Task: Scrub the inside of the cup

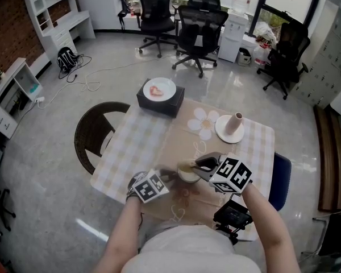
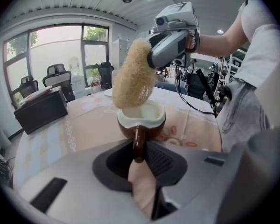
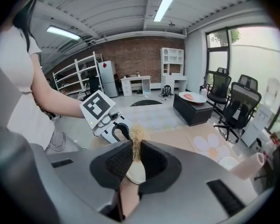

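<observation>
1. grey shiny office floor all round, black office chairs (image 1: 199,21) at the back, and a small table (image 1: 136,152) under a checked and flowery cloth. that's the head view. the brown cup (image 1: 188,176) with a white inside sits near the table's near edge, right between the two grippers. the left gripper (image 1: 171,176) comes at it from the left. the right gripper (image 1: 200,165) comes from the right with a tan loofah sponge (image 1: 187,166) over the cup. further back there's a black box (image 1: 159,102) with a white plate on it, and a pale vase (image 1: 235,124) on its own plate.
2. left gripper view: jaws pinched in narrow on the cup's brown handle, one pad on each side. the cup is upright on the cloth just past the fingertips. the sponge hangs from the right gripper above, with its lower end right at the cup's mouth.
3. right gripper view: jaws nearly together, squeezing the sponge's fibres between the pads. the cup's white rim shows just below them, and the left gripper is right behind. the only print i can make out is the black-and-white square marker on its cube, anything else is too small to read.
</observation>
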`<act>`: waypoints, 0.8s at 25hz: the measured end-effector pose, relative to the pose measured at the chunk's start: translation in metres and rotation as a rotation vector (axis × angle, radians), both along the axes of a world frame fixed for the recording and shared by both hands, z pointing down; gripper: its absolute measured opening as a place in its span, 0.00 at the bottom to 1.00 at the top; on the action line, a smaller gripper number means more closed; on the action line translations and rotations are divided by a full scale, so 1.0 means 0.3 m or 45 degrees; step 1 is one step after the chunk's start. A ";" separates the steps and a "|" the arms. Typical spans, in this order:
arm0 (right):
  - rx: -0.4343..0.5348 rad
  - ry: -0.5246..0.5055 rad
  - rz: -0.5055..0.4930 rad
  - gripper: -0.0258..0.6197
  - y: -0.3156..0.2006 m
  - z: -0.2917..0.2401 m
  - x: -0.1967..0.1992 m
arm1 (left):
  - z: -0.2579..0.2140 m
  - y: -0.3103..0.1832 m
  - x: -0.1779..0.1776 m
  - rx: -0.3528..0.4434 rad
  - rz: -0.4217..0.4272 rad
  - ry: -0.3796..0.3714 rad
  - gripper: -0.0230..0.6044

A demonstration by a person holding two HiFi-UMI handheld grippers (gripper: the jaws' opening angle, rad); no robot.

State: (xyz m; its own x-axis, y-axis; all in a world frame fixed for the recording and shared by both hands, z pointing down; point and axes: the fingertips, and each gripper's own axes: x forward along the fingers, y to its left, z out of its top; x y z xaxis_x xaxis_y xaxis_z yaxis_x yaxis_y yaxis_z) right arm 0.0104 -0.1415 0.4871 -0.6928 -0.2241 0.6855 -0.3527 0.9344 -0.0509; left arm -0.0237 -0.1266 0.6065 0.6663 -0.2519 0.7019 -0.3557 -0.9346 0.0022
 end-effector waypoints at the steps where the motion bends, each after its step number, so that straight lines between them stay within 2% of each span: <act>1: -0.006 0.017 -0.021 0.12 0.006 0.001 -0.011 | 0.002 0.002 -0.003 -0.007 -0.001 -0.004 0.15; 8: 0.002 0.216 -0.179 0.12 0.027 0.038 -0.082 | -0.006 0.008 -0.003 -0.021 0.013 -0.003 0.15; 14: 0.166 0.444 -0.332 0.12 0.018 0.062 -0.108 | -0.003 0.006 -0.002 -0.021 0.023 -0.004 0.15; 20: 0.212 0.520 -0.357 0.12 -0.021 0.077 -0.116 | -0.002 0.007 -0.003 -0.027 0.028 -0.006 0.15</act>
